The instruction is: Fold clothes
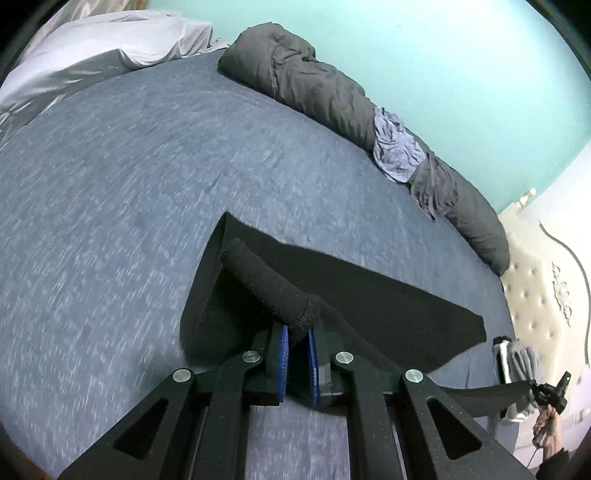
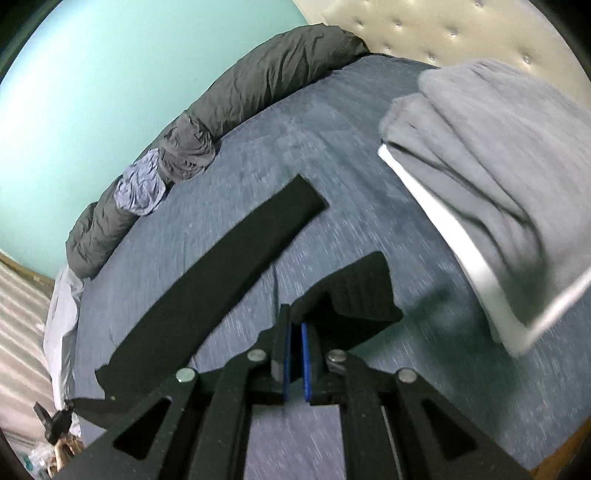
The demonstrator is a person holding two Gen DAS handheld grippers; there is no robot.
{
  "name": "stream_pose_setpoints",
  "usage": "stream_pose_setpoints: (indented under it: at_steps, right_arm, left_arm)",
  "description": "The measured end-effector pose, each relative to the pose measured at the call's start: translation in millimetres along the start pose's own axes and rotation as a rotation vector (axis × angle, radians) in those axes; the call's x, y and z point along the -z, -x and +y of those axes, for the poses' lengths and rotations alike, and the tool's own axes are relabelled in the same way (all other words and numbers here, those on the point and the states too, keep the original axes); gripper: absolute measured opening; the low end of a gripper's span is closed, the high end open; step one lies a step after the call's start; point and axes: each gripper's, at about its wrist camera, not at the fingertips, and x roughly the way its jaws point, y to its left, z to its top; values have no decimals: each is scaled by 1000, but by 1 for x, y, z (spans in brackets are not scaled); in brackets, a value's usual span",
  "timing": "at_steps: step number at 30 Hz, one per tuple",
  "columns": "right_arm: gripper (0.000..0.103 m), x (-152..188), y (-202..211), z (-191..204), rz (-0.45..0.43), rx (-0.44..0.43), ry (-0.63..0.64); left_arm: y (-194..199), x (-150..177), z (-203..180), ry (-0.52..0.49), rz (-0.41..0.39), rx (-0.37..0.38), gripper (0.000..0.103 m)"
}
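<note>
A long black cloth (image 1: 369,295) hangs stretched between my two grippers above the blue bed sheet (image 1: 129,203). My left gripper (image 1: 297,332) is shut on one rolled-up end of it. Far right in the left wrist view, my right gripper (image 1: 550,395) holds the other end. In the right wrist view, the right gripper (image 2: 295,328) is shut on a folded corner of the black cloth (image 2: 221,266). The cloth's band runs away to the lower left, to the left gripper (image 2: 55,421). Part of the cloth sags toward the sheet.
A stack of folded grey clothes (image 2: 498,177) lies on the bed by the padded headboard (image 2: 424,29). A rolled dark grey duvet (image 1: 314,88) with a crumpled lilac garment (image 1: 395,147) lines the turquoise wall. Pale bedding (image 1: 92,48) sits at the far corner.
</note>
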Motion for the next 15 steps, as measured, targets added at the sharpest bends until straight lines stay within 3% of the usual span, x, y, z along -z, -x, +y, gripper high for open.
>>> stream_pose_setpoints:
  at_steps: [6,15]
  right_arm:
    - [4,-41,-52,25,24,20,-1]
    - [4,-90,-115,52,54,80,28]
  left_arm:
    - [-37,-30,5,57,10,18,9]
    - [-88,-67,7,40,29,-30,9]
